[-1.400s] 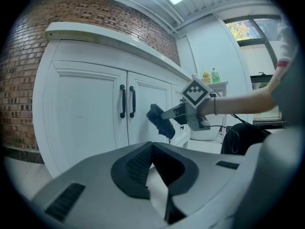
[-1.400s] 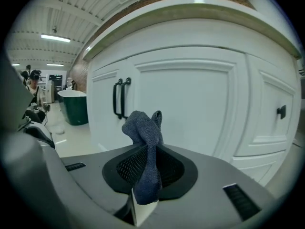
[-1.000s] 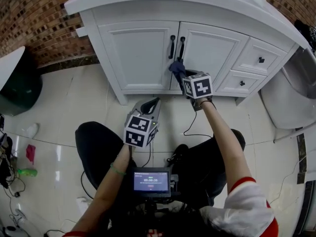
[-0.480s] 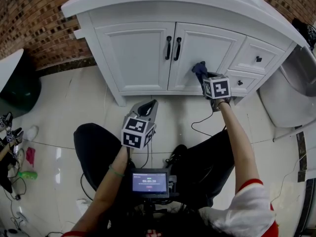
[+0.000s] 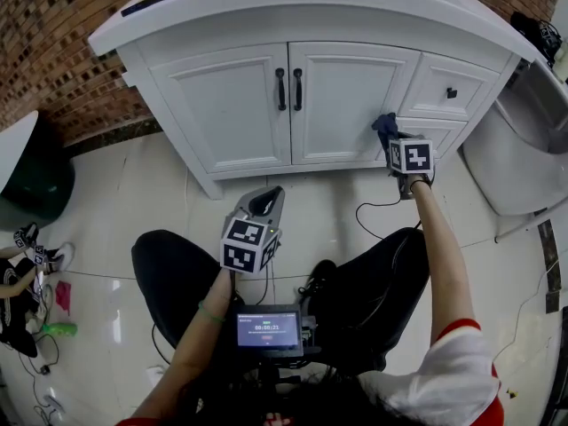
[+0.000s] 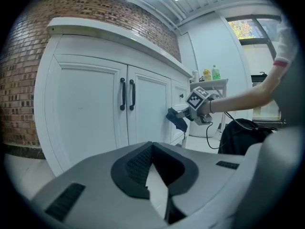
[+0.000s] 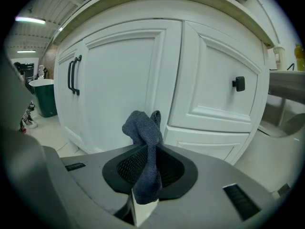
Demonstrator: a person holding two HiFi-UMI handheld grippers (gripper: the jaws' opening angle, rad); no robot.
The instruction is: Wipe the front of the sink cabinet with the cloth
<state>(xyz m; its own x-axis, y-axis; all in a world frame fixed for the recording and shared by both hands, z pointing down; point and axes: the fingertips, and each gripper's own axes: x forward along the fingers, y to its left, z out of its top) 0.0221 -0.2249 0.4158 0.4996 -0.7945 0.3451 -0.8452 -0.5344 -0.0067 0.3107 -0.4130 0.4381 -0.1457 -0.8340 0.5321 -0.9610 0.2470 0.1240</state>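
Cloth [image 7: 142, 130] in R gripper [image 7: 148, 152] jaws; long axis toward cabinet [image 7: 119, 89]

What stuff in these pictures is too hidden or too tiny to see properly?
- Whether the cloth really touches the cabinet: the right gripper view shows it bunched in front of the door, and in the head view the right gripper covers that spot.
- Most of the countertop: cut off by the head view's top edge.
- Writing on the small screen: too small, head view.
- Labels on the bottles: too tiny, left gripper view.
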